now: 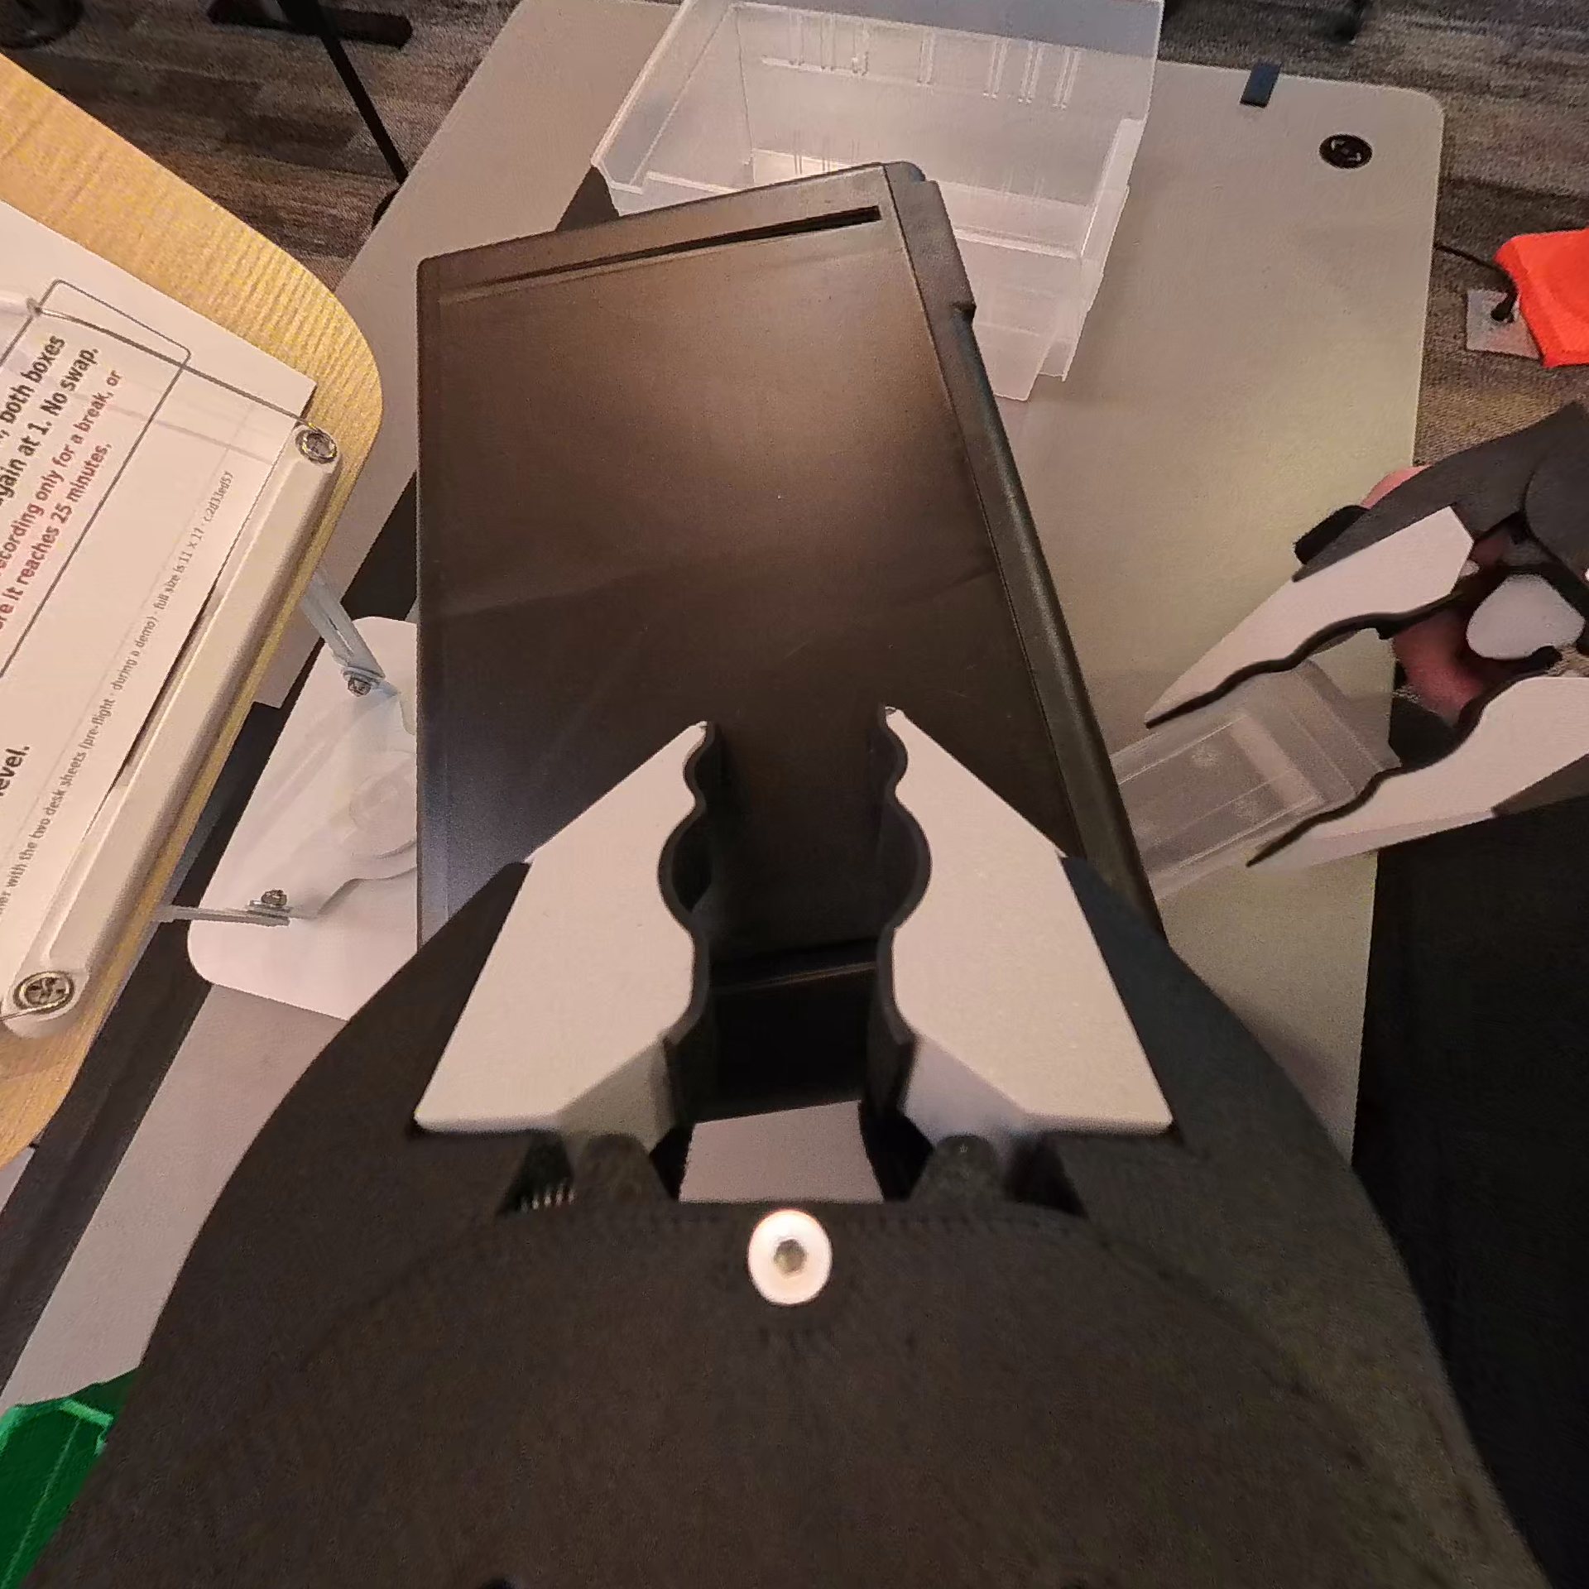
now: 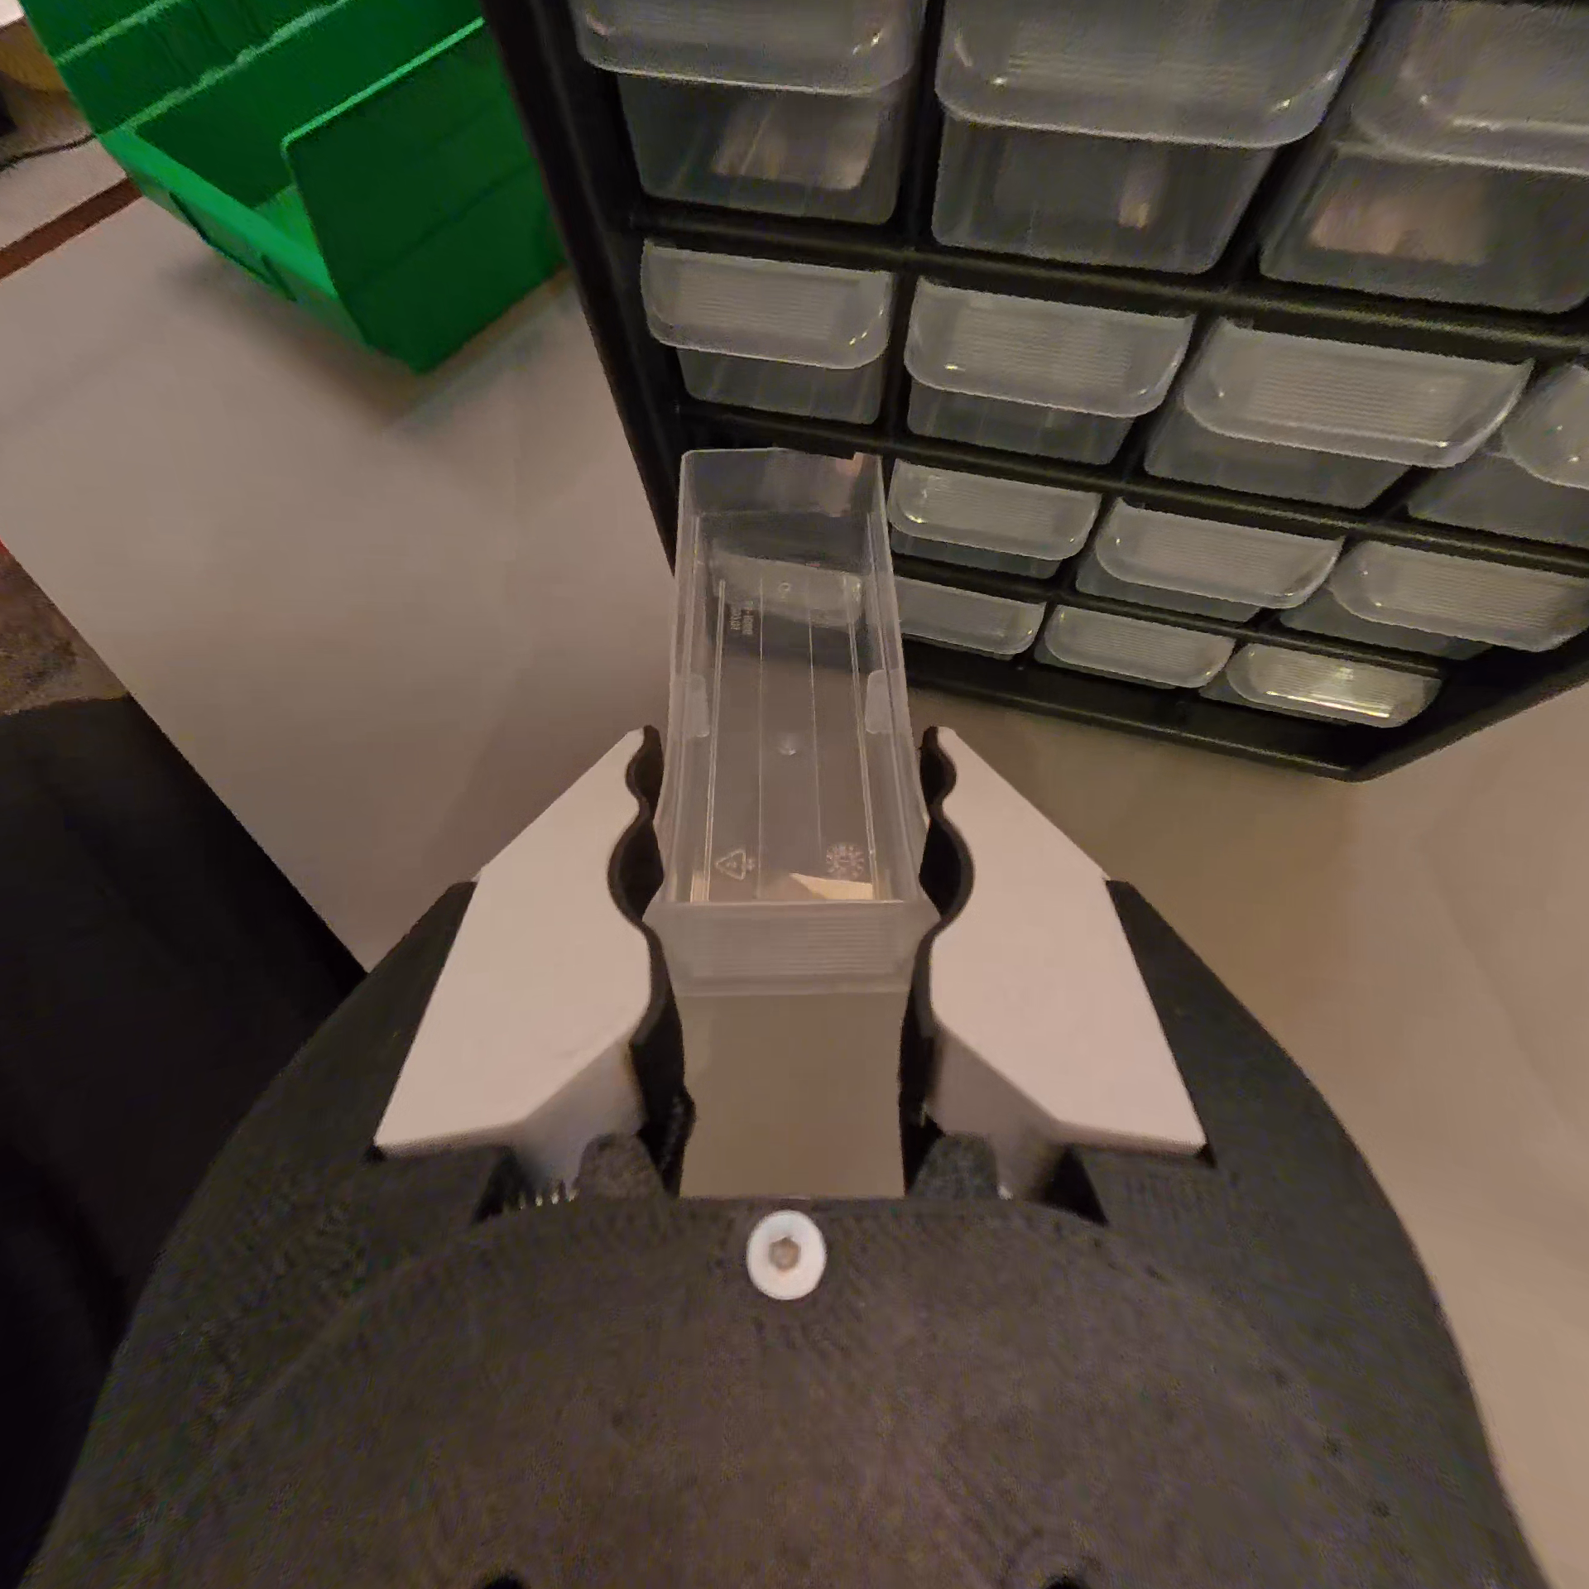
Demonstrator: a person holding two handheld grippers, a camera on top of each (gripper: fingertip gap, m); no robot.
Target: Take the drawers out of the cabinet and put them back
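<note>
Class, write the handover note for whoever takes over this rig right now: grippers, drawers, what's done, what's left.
Right gripper: shut on a small clear drawer, partly out of the cabinet.
Left gripper: open over the cabinet's black top, holding nothing.
A large clear drawer sits on the table behind the cabinet.
Done: at least one drawer is out.
Left: the remaining drawers, then refit them all.

A clear plastic drawer (image 2: 787, 748), open side up, sticks halfway out of the lower left slot of the upright black cabinet (image 2: 593, 284), whose other clear drawers (image 2: 1045, 378) sit pushed in
</note>
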